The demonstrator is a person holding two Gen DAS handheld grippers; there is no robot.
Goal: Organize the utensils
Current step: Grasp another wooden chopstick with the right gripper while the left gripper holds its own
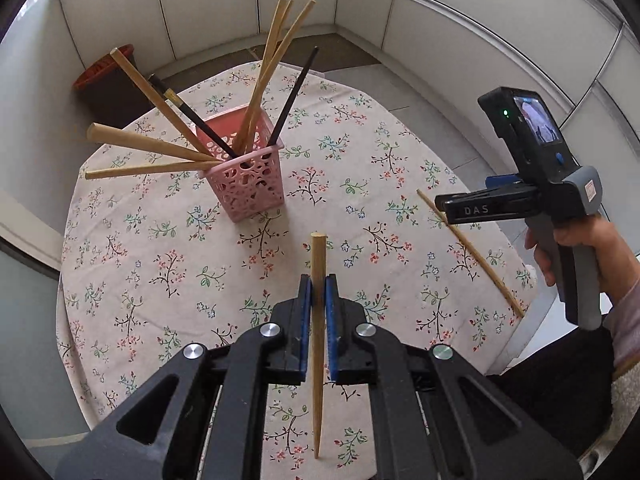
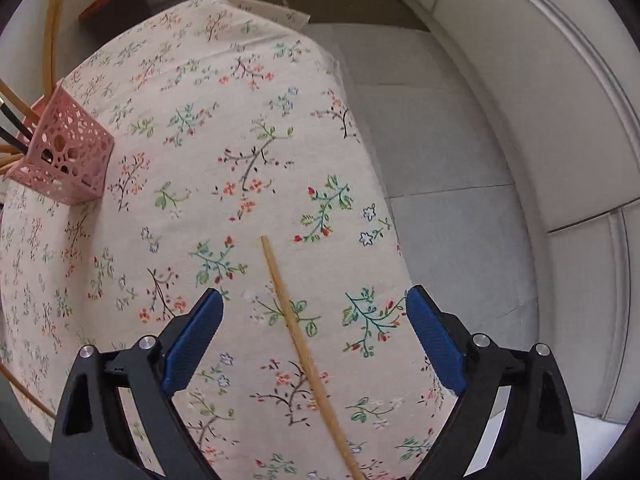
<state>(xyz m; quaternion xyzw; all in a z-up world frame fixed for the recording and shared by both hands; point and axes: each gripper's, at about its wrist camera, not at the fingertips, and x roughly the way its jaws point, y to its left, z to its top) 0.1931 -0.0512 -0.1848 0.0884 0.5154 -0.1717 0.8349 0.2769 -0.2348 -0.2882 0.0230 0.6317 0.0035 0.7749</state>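
Chopstick point(image 2: 298, 334) lies lengthwise between the spread right gripper point(image 2: 314, 334) jaws; left gripper point(image 1: 318, 296) pinches another chopstick point(image 1: 318, 340).

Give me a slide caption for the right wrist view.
Open right claw poised over a wooden chopstick lying on the floral tablecloth, pink basket at left.

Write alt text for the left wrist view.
The left hand-held gripper is shut on a wooden chopstick above a floral tablecloth. Beyond it, a pink basket holds more chopsticks; another lies under the right hand-held gripper.
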